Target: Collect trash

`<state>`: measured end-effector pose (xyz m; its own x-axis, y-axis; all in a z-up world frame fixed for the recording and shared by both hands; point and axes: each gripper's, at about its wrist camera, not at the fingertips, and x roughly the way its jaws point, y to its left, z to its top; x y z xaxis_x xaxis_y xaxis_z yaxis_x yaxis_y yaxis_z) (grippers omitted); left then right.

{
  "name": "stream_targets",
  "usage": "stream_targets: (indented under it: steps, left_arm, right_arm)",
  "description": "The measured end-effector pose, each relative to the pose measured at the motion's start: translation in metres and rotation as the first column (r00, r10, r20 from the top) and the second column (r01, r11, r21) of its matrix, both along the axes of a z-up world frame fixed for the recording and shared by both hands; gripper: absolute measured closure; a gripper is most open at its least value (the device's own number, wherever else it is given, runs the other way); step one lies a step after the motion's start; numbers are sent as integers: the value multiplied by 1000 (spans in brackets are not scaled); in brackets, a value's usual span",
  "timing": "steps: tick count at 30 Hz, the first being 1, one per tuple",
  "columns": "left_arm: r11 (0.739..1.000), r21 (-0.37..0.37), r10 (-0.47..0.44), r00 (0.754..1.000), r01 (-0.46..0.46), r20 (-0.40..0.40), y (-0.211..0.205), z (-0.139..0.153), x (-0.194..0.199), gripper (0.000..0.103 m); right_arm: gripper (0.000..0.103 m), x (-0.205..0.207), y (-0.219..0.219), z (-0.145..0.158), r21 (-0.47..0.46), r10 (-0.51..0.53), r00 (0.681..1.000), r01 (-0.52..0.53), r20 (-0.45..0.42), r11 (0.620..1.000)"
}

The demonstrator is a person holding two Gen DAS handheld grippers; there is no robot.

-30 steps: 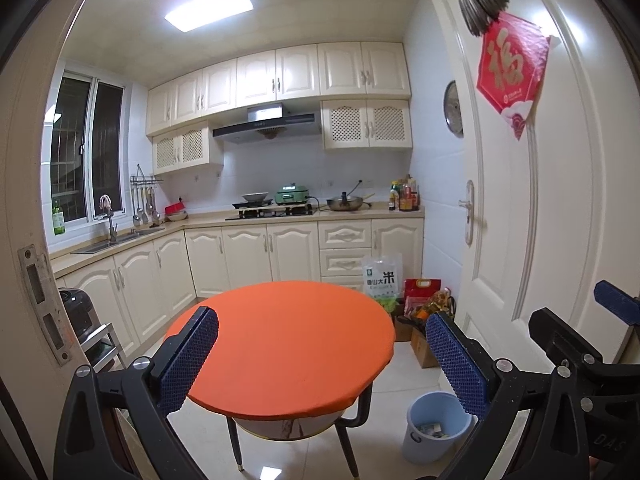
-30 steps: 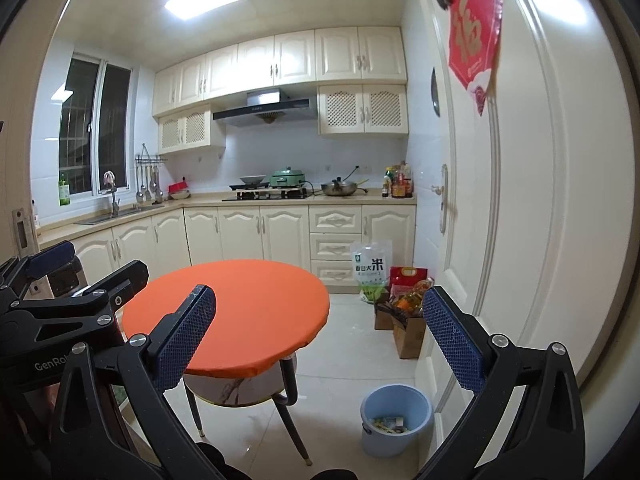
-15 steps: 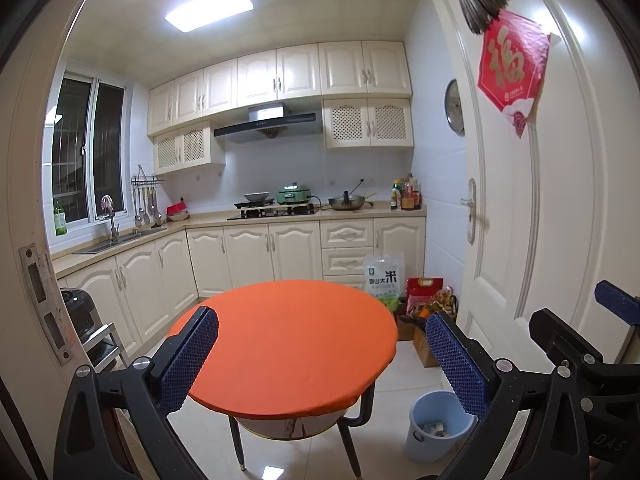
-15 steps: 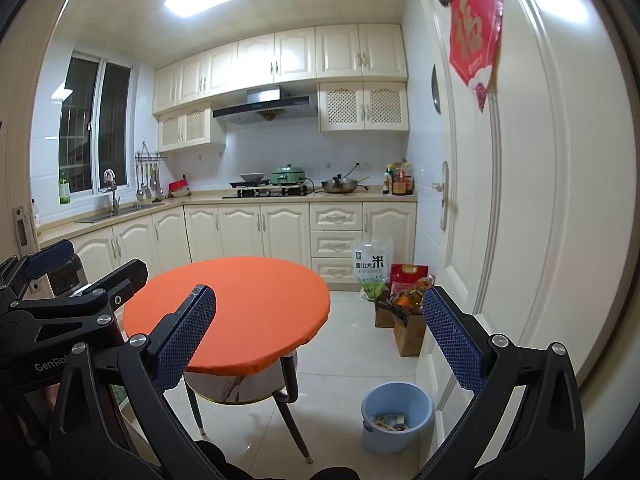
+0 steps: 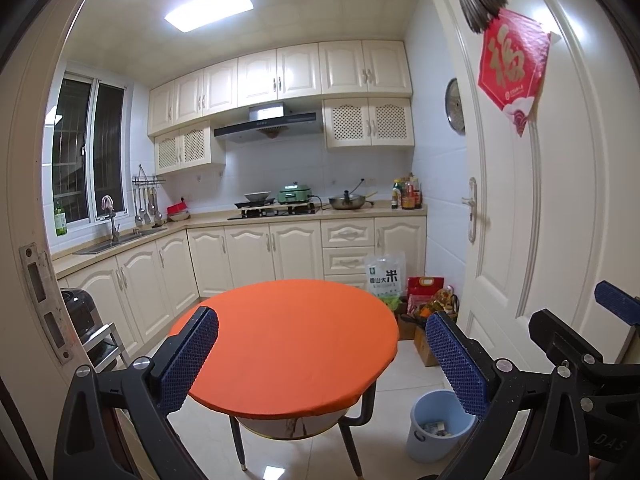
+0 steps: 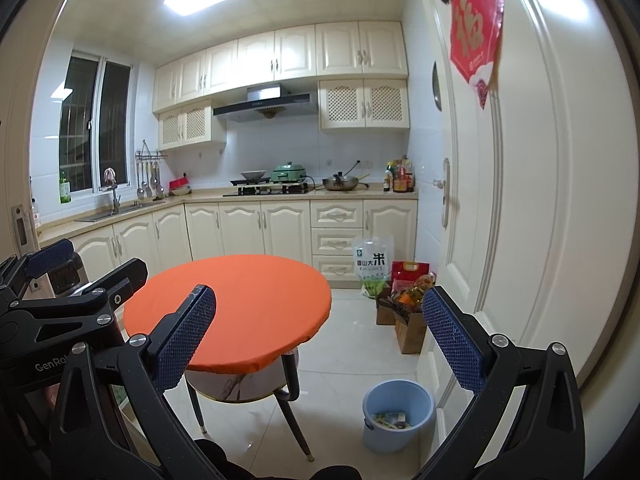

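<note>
My left gripper has its jaws spread wide with nothing between them; my right gripper likewise has its jaws spread wide and holds nothing. Both are raised side by side at a doorway, facing into a kitchen, and each shows at the edge of the other's view. Ahead stands a round worktop under an orange cover, on dark metal legs, with a lower shelf beneath it. On the tiled floor to the right of that worktop, close to the white door, stands a light blue bin. The trash lies inside the bin at its bottom: a few pieces of printed paper or wrappers, too small to identify further. In the left view the bin is partly covered by my left gripper's right finger. Further back along the floor, by the lower cabinets, I record a white rice bag, a red bag and open cardboard boxes holding bottles and packets. The rear counter carries a gas hob, a green cooker, a wok and a cluster of bottles. A sink sits under the window at left. A red paper decoration hangs on the door.
</note>
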<state>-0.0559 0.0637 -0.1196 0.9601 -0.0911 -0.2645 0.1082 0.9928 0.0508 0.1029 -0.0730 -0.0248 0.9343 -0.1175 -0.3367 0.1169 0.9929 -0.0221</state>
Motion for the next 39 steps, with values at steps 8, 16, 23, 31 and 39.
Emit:
stream_targets:
  steps: [8, 16, 23, 31, 39]
  left_arm:
    - [1000, -2, -2, 1000, 2, 2, 1, 0, 0, 1]
    - [1000, -1, 2, 1000, -2, 5, 0, 0, 2, 1]
    - [1000, -1, 3, 1000, -3, 4, 2, -1, 1, 1]
    - [1000, -1, 5, 1000, -5, 3, 2, -2, 2, 1]
    - [1000, 4, 9, 1000, -9, 0, 2, -3, 4, 1]
  right_arm:
    - [0, 0, 0, 0, 1, 1, 1000, -1, 2, 1000]
    - [0, 1, -2, -1, 0, 2, 1000, -2, 0, 1000]
    - [0, 1, -2, -1, -1, 3, 1000, -3, -2, 1000]
    - [0, 2, -3, -2, -3, 5, 1000, -5, -5, 1000]
    - [0, 6, -8, -5, -2, 13, 1000, -13, -13, 1000]
